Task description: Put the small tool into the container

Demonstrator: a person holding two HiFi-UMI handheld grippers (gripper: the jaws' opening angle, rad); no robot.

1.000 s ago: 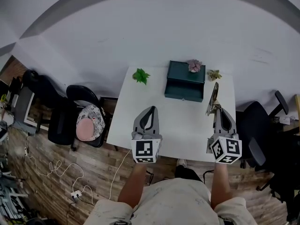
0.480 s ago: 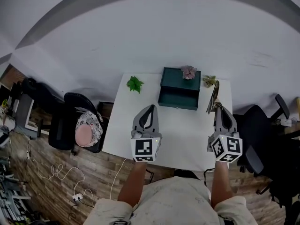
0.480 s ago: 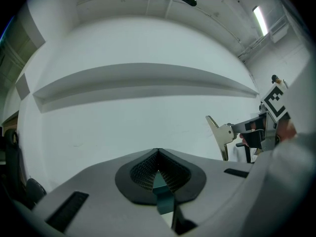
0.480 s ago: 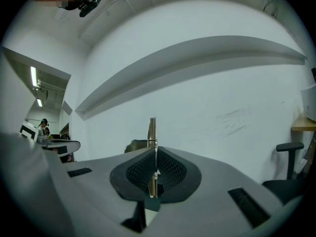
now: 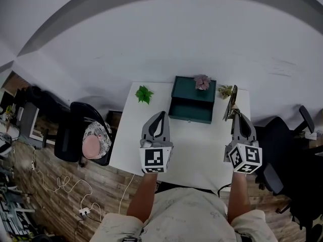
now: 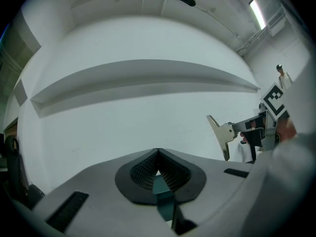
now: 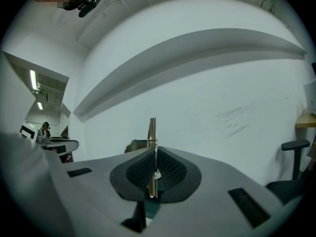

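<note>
A dark green box (image 5: 194,91) with its drawer (image 5: 190,112) pulled out stands at the back of the white table (image 5: 202,150). My right gripper (image 5: 238,116) is shut on a flat metal tool (image 5: 231,104), which sticks up past the box's right side. The right gripper view shows the tool (image 7: 152,128) edge-on, pinched between the pads of that gripper (image 7: 154,151). My left gripper (image 5: 160,115) hovers just in front of the drawer's left end. In the left gripper view its jaws (image 6: 158,151) meet with nothing between them, and the tool (image 6: 220,135) shows off to the right.
A green plant (image 5: 144,94) sits at the table's back left, a pink flower (image 5: 202,81) on the box, a small plant (image 5: 225,91) at the back right. Chairs (image 5: 93,137) stand left of the table and a black office chair (image 5: 282,135) on its right. Cables (image 5: 65,183) lie on the wood floor.
Both grippers have moved forward over the table towards the green box, the right one carrying the tool. The table edge now lies further behind the marker cubes.
</note>
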